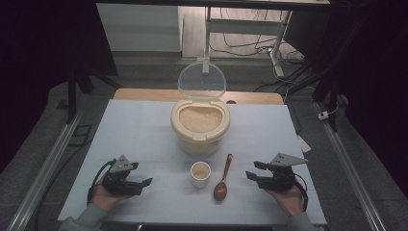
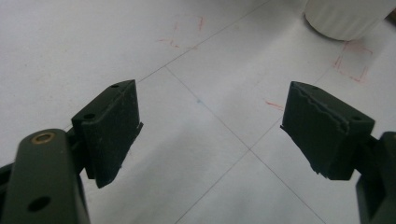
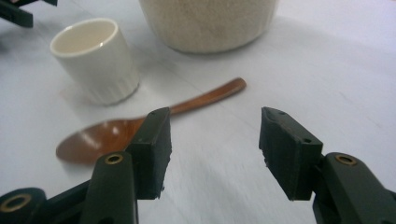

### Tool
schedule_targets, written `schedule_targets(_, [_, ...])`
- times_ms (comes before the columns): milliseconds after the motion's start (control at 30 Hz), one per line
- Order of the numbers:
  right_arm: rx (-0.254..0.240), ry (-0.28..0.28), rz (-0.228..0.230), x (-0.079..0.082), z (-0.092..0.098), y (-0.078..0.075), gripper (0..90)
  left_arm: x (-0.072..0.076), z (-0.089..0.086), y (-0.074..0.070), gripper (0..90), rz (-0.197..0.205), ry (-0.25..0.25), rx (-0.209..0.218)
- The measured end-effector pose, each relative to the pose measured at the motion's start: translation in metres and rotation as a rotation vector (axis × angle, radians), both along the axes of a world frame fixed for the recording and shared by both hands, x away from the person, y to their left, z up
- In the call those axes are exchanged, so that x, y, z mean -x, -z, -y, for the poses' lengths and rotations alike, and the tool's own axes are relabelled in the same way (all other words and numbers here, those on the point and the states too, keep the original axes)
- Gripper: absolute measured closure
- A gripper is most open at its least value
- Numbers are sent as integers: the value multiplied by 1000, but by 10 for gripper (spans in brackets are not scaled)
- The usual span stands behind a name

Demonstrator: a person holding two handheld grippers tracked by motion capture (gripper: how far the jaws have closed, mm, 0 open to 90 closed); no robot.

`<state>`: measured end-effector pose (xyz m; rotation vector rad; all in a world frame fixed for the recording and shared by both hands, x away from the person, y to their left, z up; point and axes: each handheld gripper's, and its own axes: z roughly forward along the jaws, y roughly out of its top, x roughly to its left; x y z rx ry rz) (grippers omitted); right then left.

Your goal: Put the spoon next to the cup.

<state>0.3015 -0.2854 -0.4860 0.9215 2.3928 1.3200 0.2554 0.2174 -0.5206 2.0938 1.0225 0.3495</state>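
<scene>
The wooden spoon (image 1: 223, 180) lies flat on the pale table (image 1: 139, 139), just right of the small white cup (image 1: 200, 173) and near of the open rice container (image 1: 200, 124), its bowl toward the near edge and its slim handle pointing far, toward the container. The right gripper (image 1: 256, 171) hovers to the right of the spoon, jaws parted wide with nothing between them; in the right gripper view the spoon (image 3: 140, 128) sits just beyond the left jaw, not touched. The left gripper (image 1: 140, 173) rests at the near left, well apart from the cup, its jaws also spread wide and empty over bare table. The spoon looks light and stiff, with a glossy lacquered finish that will likely be slippery, and it lies low on the surface. The best hold is probably across the middle of the handle, pinched from its two long sides, keeping the bowl free for scooping rice.
</scene>
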Motion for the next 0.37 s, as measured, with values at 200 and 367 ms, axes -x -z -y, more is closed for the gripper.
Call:
schedule_targets(200, [-1, 5, 10, 9, 15, 3, 436, 0, 0, 0, 189, 3, -2, 1])
schedule_targets(367, [-2, 4, 19, 8, 16, 4, 437, 1, 0, -1, 189, 4, -1, 2])
